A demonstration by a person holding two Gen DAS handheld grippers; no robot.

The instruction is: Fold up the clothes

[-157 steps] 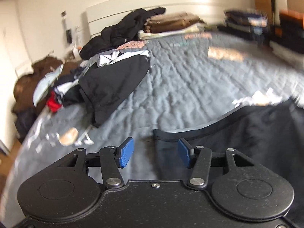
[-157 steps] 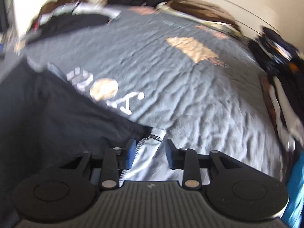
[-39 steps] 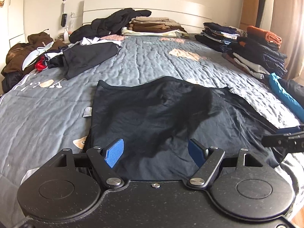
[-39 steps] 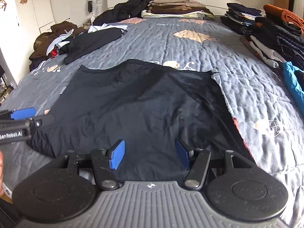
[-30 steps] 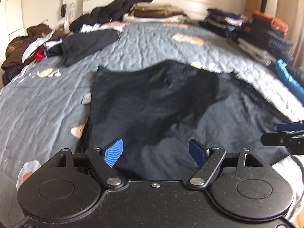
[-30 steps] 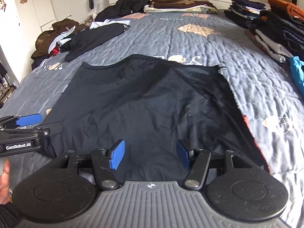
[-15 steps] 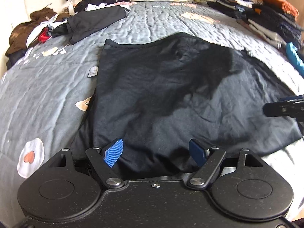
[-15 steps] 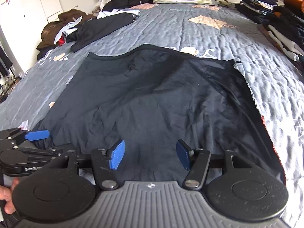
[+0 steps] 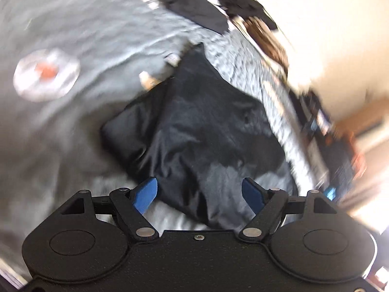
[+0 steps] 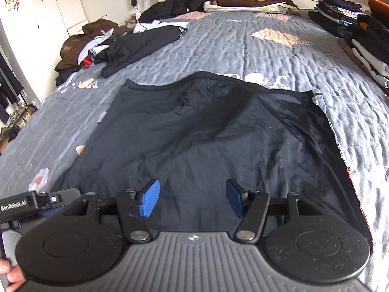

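A black garment lies spread flat on the grey quilted bed, its hem at the near edge. My right gripper hovers open over the near middle of the cloth, with nothing between its blue pads. In the blurred, tilted left wrist view the same black garment shows with its near left corner bunched. My left gripper is open just above that corner, holding nothing. The left gripper's body shows at the right wrist view's lower left, low at the garment's near left corner.
Unfolded dark clothes pile at the bed's far left. Folded stacks sit by the headboard, and more folded stacks line the right side. A person's fingers show at the bottom left.
The left gripper has swung down and rolled toward the garment's near left corner; its view is now tilted and blurred. The right gripper has edged slightly forward. Both stay open.
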